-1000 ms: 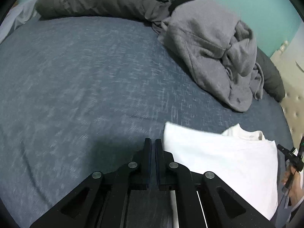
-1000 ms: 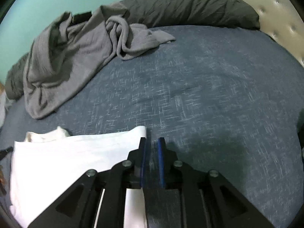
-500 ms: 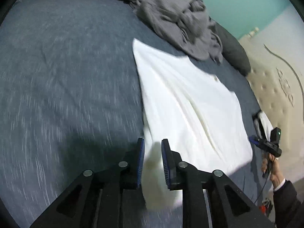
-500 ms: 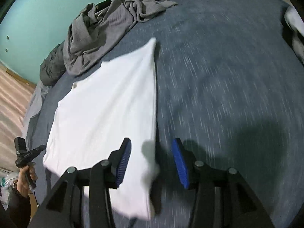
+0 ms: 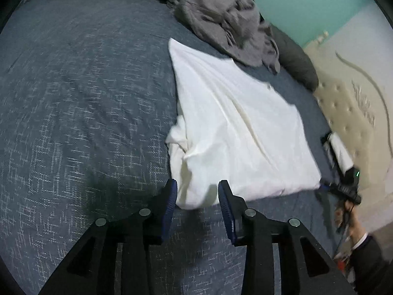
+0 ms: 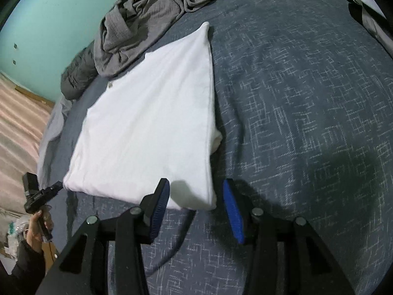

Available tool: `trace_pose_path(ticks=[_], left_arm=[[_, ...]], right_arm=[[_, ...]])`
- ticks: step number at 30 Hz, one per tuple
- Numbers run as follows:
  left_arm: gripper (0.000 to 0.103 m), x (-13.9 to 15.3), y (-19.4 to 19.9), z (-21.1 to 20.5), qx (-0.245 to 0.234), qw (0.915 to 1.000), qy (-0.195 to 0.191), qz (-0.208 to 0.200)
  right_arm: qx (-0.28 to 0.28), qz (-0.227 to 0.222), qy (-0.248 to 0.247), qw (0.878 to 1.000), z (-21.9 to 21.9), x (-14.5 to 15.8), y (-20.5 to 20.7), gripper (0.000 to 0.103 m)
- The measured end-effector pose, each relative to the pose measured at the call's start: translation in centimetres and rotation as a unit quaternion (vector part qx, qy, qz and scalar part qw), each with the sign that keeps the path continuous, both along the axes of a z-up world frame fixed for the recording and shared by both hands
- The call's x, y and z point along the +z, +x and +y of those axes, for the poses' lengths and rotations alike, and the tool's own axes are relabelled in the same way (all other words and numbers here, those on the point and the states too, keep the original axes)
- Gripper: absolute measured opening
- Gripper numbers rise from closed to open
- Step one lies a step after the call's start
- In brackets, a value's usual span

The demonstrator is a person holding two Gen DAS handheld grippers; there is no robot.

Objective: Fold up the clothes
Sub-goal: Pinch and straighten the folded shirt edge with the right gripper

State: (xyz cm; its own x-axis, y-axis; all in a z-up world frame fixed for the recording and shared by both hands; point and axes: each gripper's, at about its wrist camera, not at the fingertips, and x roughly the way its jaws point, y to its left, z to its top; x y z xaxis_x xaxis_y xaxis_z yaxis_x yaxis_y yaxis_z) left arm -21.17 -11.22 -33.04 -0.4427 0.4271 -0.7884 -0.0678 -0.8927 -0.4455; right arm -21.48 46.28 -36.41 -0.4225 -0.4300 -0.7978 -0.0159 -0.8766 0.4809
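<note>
The white garment (image 5: 235, 132) lay flat on the blue-grey bedspread (image 5: 86, 98), folded into a rough rectangle. The left gripper (image 5: 196, 196) hung over its near corner with fingers spread apart and nothing between them — the bunched corner sat just beyond the tips. The right gripper (image 6: 196, 196) likewise stood wide, the garment's other near corner just ahead of its blue pads (image 6: 232, 211). No readable writing or label showed. A crumpled grey garment (image 6: 137, 29) lay beyond — touching the white one's far edge.

Teal wall (image 6: 49, 19), blue-grey bed (image 6: 307, 86), tufted headboard (image 5: 348, 113)
</note>
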Motion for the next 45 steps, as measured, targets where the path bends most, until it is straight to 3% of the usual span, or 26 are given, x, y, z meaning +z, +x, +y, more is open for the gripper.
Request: trace_pose_path(ticks=[2,3,5,7,9,12,15,18,21,27,32,34,35,36,37,44,45], left_arm=[[0.033,-0.2,0.0,0.5,-0.008,0.9998,-0.018,0.001],[0.019,-0.3,0.0,0.8,-0.012,0.9995,-0.027,0.002],[0.005,-0.6,0.0,1.3,-0.021,0.9987,-0.045,0.003],[0.004,-0.7,0.1,1.7,-0.028,0.9977,-0.061,0.006],[0.003,-0.6,0.3,1.6,-0.027,0.9971,-0.071,0.006],[0.003,0.4,1.2,1.0,-0.021,0.9972,-0.07,0.019],[0.003,0.3,2.2,-0.5,-0.008,0.9984,-0.052,0.02],[0.003,-1.3,2.3,-1.3,0.004,0.9993,-0.038,-0.001],[0.003,-2.4,2.3,-1.3,0.008,0.9992,-0.038,-0.009],[0.003,-1.6,2.6,-1.1,-0.003,0.999,-0.045,0.002],[0.006,-0.3,3.0,-0.1,-0.018,0.9978,-0.062,0.015],[0.016,-0.1,3.1,0.2,-0.019,0.9974,-0.067,0.02],[0.025,0.0,3.1,0.4,-0.02,0.9972,-0.069,0.022],[0.035,0.1,3.0,0.5,-0.021,0.997,-0.071,0.025],[0.037,0.2,3.0,0.6,-0.021,0.9968,-0.072,0.027],[0.04,-1.2,2.0,2.0,-0.035,0.9941,-0.101,0.015],[0.034,-1.6,1.9,2.2,-0.04,0.9933,-0.108,0.01]], right_arm=[[0.006,-0.001,0.016,1.0,-0.7,-0.1,0.1,0.046],[0.011,-0.001,0.021,1.0,-1.1,-0.2,0.2,0.046],[0.019,0.001,0.032,0.999,-1.6,-0.3,0.3,0.045],[0.023,0.003,0.039,0.999,-1.9,-0.5,0.4,0.021],[0.023,0.007,0.044,0.999,-2.0,-0.3,0.5,0.008],[0.017,0.017,0.048,0.999,-1.7,0.4,0.7,0.004],[0.013,0.032,0.049,0.998,-1.1,1.3,1.1,0.004],[0.004,0.014,0.044,0.999,-0.5,0.1,0.8,0.004],[-0.005,0.012,0.033,0.999,-0.1,-0.4,0.8,0.004],[-0.021,0.02,0.01,1.0,0.5,-0.9,0.9,0.005],[-0.009,0.02,0.052,0.998,-0.8,-0.5,1.2,0.02],[0.009,0.028,0.072,0.997,-1.6,-0.3,1.6,0.036],[0.019,0.031,0.082,0.996,-2.1,-0.3,1.7,0.038],[0.029,0.032,0.094,0.995,-2.5,-0.4,1.8,0.038],[0.036,0.033,0.105,0.993,-3.0,-0.5,1.8,0.038],[0.046,0.025,0.135,0.99,-3.7,-1.6,1.2,0.036],[0.045,0.024,0.136,0.989,-3.8,-1.6,1.2,0.022]])
